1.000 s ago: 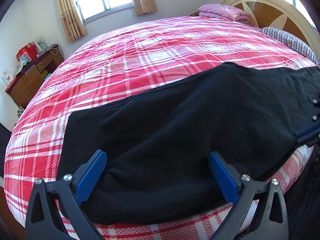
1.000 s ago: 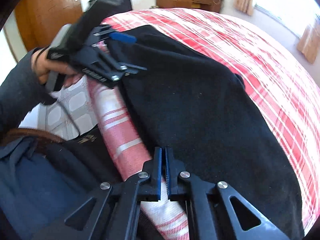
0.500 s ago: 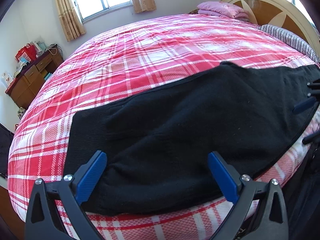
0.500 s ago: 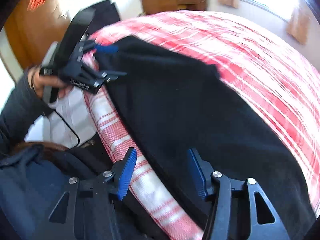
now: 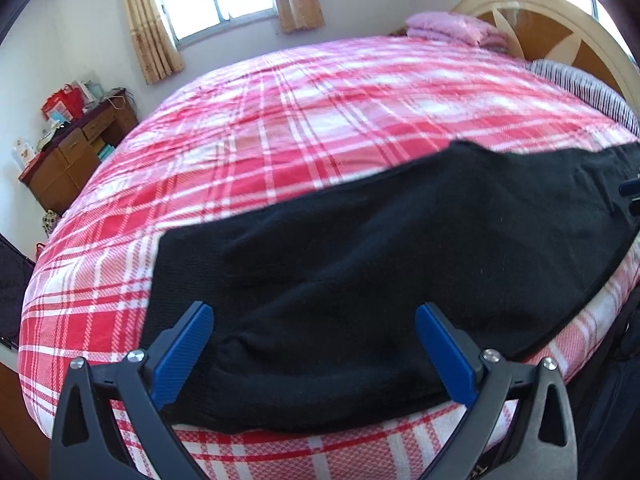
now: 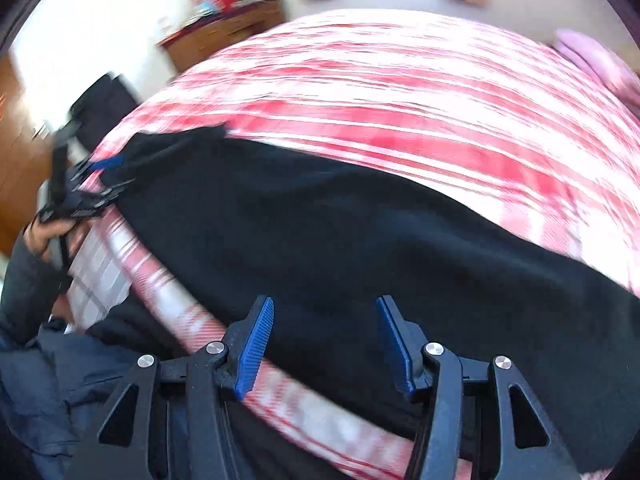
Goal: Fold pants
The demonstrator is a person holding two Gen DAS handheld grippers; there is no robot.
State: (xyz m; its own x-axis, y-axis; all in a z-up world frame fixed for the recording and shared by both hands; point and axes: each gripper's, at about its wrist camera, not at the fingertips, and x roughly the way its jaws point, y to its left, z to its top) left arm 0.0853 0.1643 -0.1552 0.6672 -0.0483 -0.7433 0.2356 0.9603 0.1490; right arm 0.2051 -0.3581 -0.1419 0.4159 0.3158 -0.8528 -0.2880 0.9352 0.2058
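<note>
Left wrist view: black pants (image 5: 360,264) on plaid bed (image 5: 304,128), no readable writing.

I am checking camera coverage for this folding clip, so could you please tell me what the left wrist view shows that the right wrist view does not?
Only the left wrist view shows the curved wooden headboard and the striped grey pillow, with the open left gripper up close. Only the right wrist view shows the person's hand holding that gripper, and a blurred dark sleeve. Both show the black pants on the red plaid bedspread, the folded pink blanket, the wooden dresser and the open right gripper.
</note>
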